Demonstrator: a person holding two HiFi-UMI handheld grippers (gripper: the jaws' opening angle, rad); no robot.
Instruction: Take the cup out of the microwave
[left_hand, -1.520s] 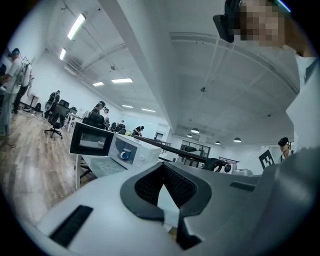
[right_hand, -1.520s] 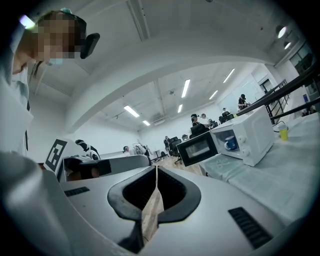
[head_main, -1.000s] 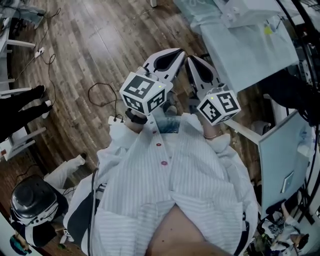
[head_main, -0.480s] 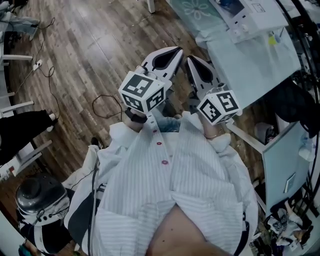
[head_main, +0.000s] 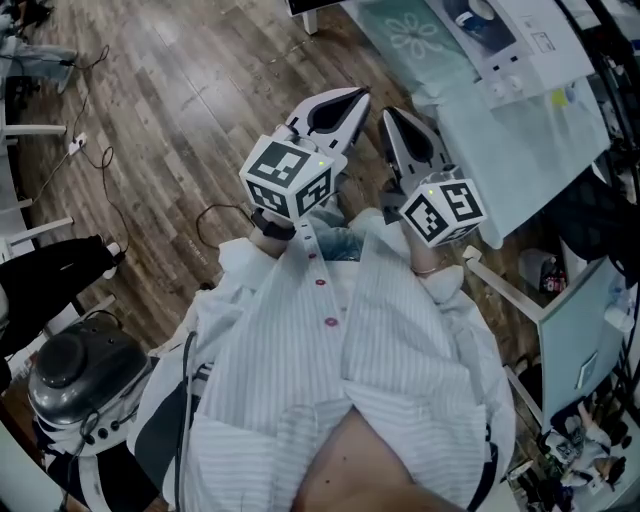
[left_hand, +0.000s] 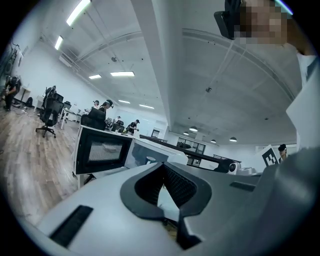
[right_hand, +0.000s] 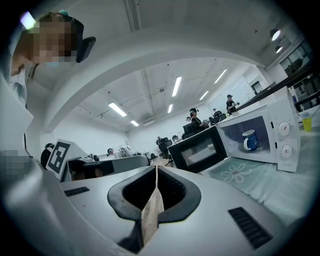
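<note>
Finding 1: The microwave (right_hand: 280, 136), a white unit, stands on a table (right_hand: 235, 172) covered with a pale floral cloth. Its dark-framed door (right_hand: 200, 149) appears to be swung open to the left of the cavity.

Finding 2: The cup (right_hand: 249, 140), blue, stands upright inside the microwave cavity, toward the control-panel side. Nothing touches it.

Finding 3: The left gripper (head_main: 348, 103) is held level and aimed toward the microwave, short of the table edge and well apart from the microwave. Its jaws are pressed together at the tips, with nothing between them.

Finding 4: The right gripper (head_main: 397, 124) sits just beside the left one on the side nearer the microwave, also level and aimed the same way. Its jaws are likewise pressed together and carry nothing.

Finding 5: A small yellow cup (right_hand: 306, 121) stands on the table to the right of the microwave. The wood floor (head_main: 200, 100) lies under both grippers.
</note>
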